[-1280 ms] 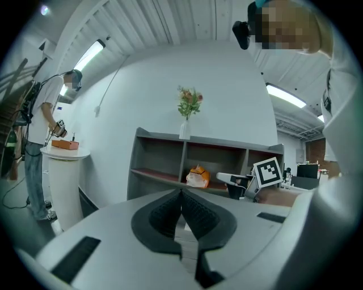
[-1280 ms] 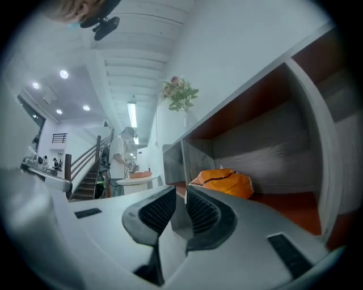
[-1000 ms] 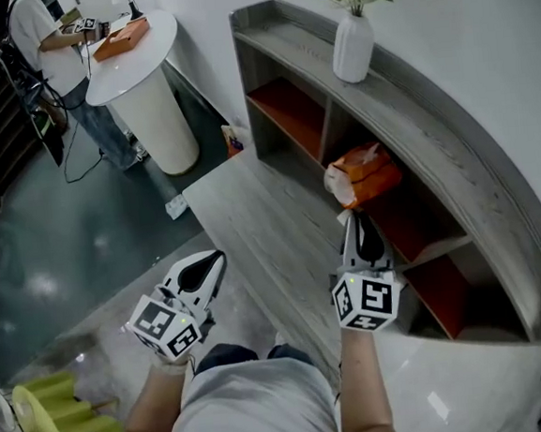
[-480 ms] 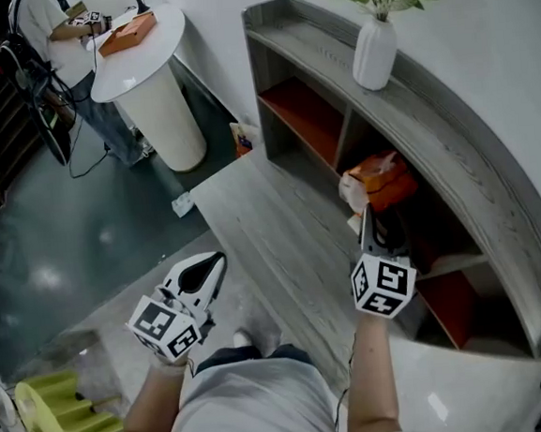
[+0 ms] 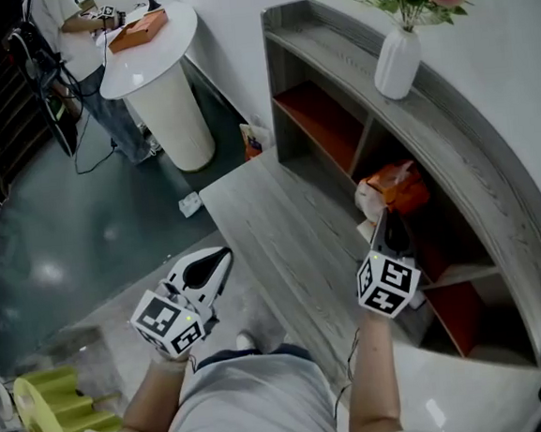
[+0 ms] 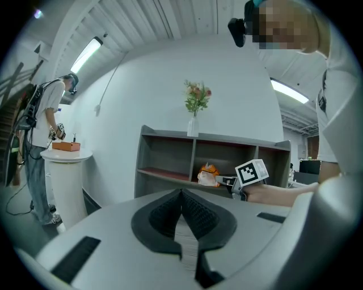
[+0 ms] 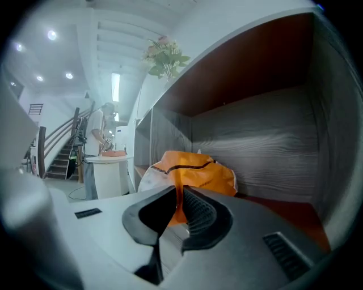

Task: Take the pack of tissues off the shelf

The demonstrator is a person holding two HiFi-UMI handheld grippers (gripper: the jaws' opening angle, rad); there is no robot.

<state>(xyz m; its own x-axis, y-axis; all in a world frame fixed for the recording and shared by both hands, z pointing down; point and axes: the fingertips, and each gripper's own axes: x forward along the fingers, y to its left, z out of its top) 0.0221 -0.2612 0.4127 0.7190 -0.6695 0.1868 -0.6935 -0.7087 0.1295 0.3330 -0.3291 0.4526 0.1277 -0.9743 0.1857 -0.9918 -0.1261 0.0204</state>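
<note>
You have one orange-and-white soft pack of tissues (image 5: 395, 190) to deal with. It lies in the middle compartment of the single grey wooden shelf unit (image 5: 472, 157), on a red-brown board. Of your two claws, the right claw (image 5: 386, 215) is at the pack. Its jaws are closing to a narrow gap, and a fold of the orange wrapper shows between the pads. Your left claw (image 5: 225, 254) hangs low over the floor, well apart from the shelf, with its jaws together on nothing. One white vase of flowers (image 5: 398, 63) stands on top of the shelf unit. One round white counter (image 5: 170, 57) carries one orange box (image 5: 138, 29), and one person (image 5: 66, 14) stands there, cut off by the head view's top edge. The pack's print is too small to read.
</note>
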